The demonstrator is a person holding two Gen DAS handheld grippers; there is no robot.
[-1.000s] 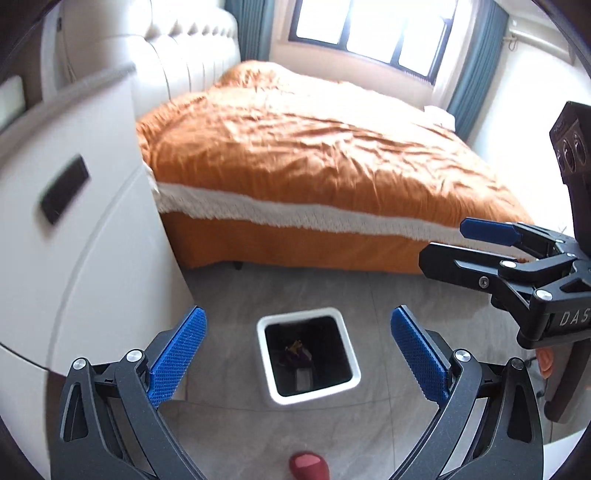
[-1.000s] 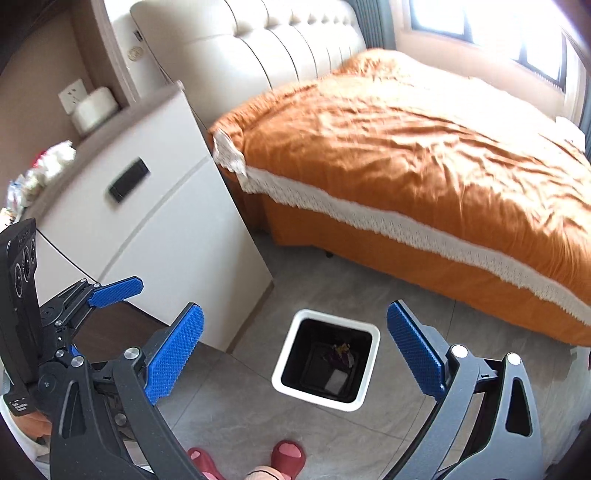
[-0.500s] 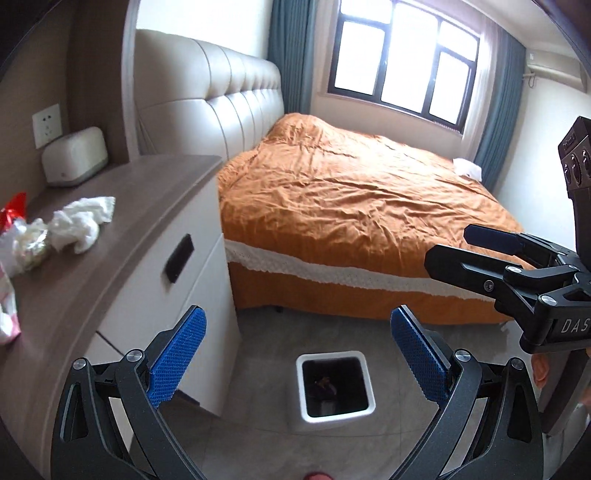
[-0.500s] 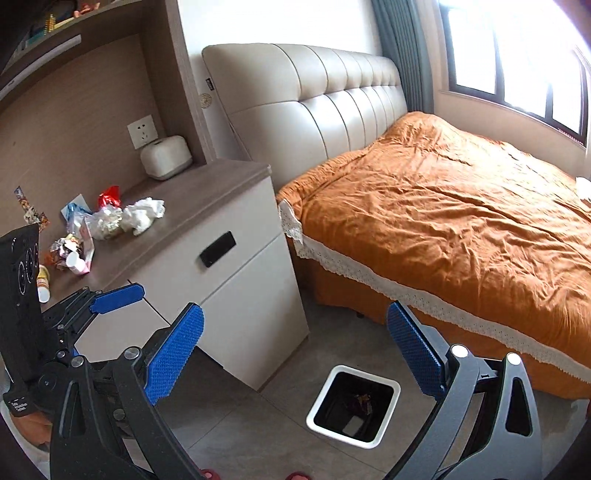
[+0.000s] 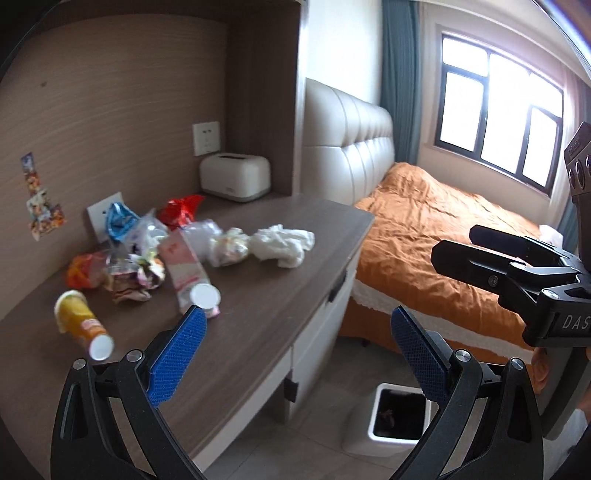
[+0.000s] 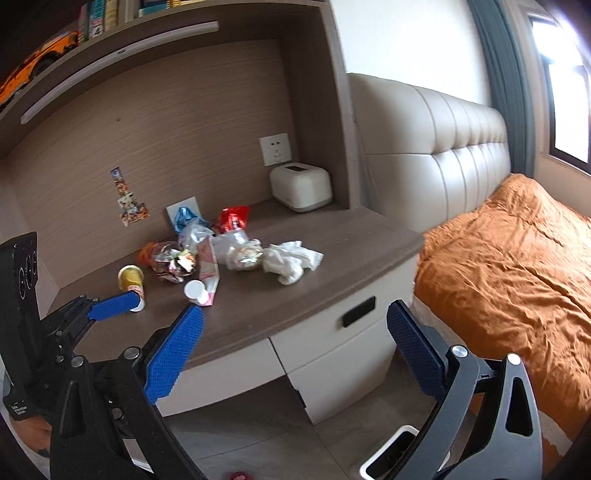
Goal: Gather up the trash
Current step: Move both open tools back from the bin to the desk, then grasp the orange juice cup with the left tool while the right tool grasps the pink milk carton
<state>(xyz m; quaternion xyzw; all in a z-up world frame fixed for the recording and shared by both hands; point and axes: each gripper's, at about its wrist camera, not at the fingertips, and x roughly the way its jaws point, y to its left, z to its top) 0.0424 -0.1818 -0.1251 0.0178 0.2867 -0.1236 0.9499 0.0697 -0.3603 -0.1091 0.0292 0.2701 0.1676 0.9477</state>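
Note:
Trash lies on the brown desk (image 5: 280, 295) (image 6: 332, 251): a crumpled white tissue (image 5: 282, 242) (image 6: 293, 258), a foil wrapper ball (image 5: 227, 247) (image 6: 243, 254), a pink carton (image 5: 184, 266) (image 6: 208, 269), a yellow tube can (image 5: 81, 323) (image 6: 131, 278), a white-capped cup (image 5: 205, 295) (image 6: 195, 290), and red (image 5: 181, 208) and blue wrappers (image 5: 118, 218). The white bin (image 5: 397, 419) (image 6: 391, 454) stands on the floor with trash inside. My left gripper (image 5: 299, 354) and right gripper (image 6: 295, 343) are both open and empty, in front of the desk.
A cream tissue box (image 5: 234, 177) (image 6: 301, 186) sits at the desk's back corner. The bed with an orange cover (image 5: 443, 236) (image 6: 517, 266) is on the right. White drawers (image 6: 340, 339) are under the desk. Shelves with books (image 6: 110, 14) hang above.
Both grippers have lifted from looking down at the bin to facing the desk top with the trash. Both stay open and empty.

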